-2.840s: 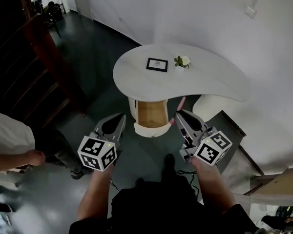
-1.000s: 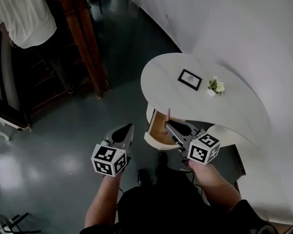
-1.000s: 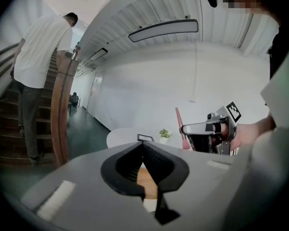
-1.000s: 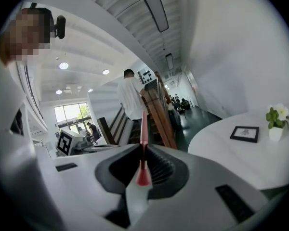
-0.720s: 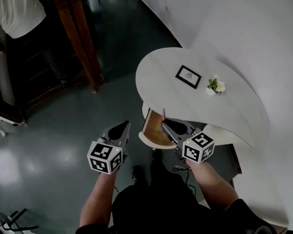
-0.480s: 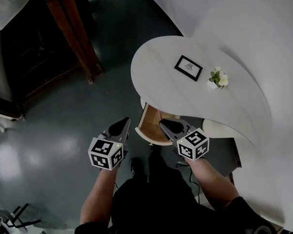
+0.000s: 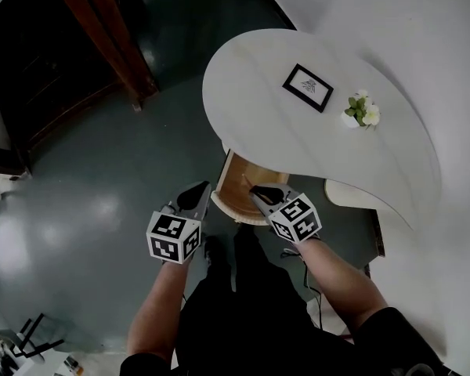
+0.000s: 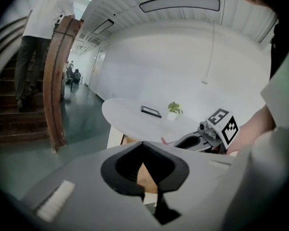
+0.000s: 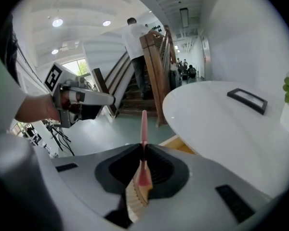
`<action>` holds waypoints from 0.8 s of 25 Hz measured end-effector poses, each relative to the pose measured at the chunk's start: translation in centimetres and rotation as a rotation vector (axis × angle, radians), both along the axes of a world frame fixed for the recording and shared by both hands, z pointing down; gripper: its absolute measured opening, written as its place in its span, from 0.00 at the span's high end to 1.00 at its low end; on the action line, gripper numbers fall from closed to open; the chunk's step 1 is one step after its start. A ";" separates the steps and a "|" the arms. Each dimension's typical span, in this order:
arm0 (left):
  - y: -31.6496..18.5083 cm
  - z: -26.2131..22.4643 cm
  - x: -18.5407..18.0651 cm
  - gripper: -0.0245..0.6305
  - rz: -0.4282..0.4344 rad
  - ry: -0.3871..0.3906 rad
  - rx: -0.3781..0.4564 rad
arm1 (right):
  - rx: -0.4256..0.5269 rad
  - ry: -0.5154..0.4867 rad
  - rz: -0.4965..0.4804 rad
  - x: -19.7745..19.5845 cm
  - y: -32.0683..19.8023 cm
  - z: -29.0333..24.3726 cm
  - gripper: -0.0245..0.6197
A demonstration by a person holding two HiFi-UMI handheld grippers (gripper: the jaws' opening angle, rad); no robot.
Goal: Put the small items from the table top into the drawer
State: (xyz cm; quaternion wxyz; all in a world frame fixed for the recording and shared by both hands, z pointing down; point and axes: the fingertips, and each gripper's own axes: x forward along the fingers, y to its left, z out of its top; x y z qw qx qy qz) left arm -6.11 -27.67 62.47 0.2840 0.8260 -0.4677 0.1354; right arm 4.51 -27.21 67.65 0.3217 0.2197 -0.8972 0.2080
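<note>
Jaws on the right gripper [image 9: 143, 147] are pinching a slim pink stick-like item [image 9: 143, 120], whose free end is sticking up and forward past the tips. In the head view this gripper [image 7: 256, 193] is hovering at the front lip of the open drawer [image 7: 233, 177], which is standing pulled out under the near edge of the white table top [image 7: 251, 108]. I judge the placing step to be in hand: the pink item is being carried and is not yet inside.

The next move is likely calling for lowering the tips over the wooden floor of the drawer and letting go there, keeping the long item clear of the overhanging table edge.

The left gripper [image 8: 143, 143] is sitting closed with nothing between its jaws, just beside the drawer front and near enough to be crowding the way in.

Further out, a black picture frame [image 7: 308, 87] and a small potted plant [image 7: 361, 109] are sitting on the table top, well apart from both grippers. A person [image 9: 136, 44] is standing on the wooden stairs [image 9: 156, 66] beyond.
</note>
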 end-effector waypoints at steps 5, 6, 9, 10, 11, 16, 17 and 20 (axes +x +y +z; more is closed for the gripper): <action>0.0 3.1 -0.1 0.95 -0.037 0.026 -0.041 | -0.023 0.107 -0.012 0.3 0.1 4.6 0.88; 0.1 3.6 -0.1 0.95 -0.037 0.028 -0.045 | -0.027 0.126 -0.026 0.2 0.3 5.4 0.88; 0.0 4.9 0.1 0.95 -0.027 0.028 -0.049 | -0.034 0.177 -0.075 -0.1 0.2 7.7 0.88; -0.2 5.3 0.0 0.95 -0.027 0.029 -0.049 | -0.035 0.193 -0.090 -0.2 -0.1 8.4 0.88; -0.4 5.7 0.0 0.95 -0.029 0.029 -0.050 | -0.036 0.211 -0.105 -0.2 -0.4 9.2 0.88; -0.6 7.6 -0.2 0.95 -0.030 0.017 -0.071 | -0.020 0.309 -0.192 -0.2 -1.6 12.5 0.88; -0.6 7.9 -0.1 0.95 -0.029 0.013 -0.075 | -0.020 0.326 -0.213 -0.2 -1.8 13.2 0.88; -0.5 8.7 -0.4 0.95 -0.036 0.007 -0.088 | -0.056 0.358 -0.262 -0.4 -1.5 15.3 0.88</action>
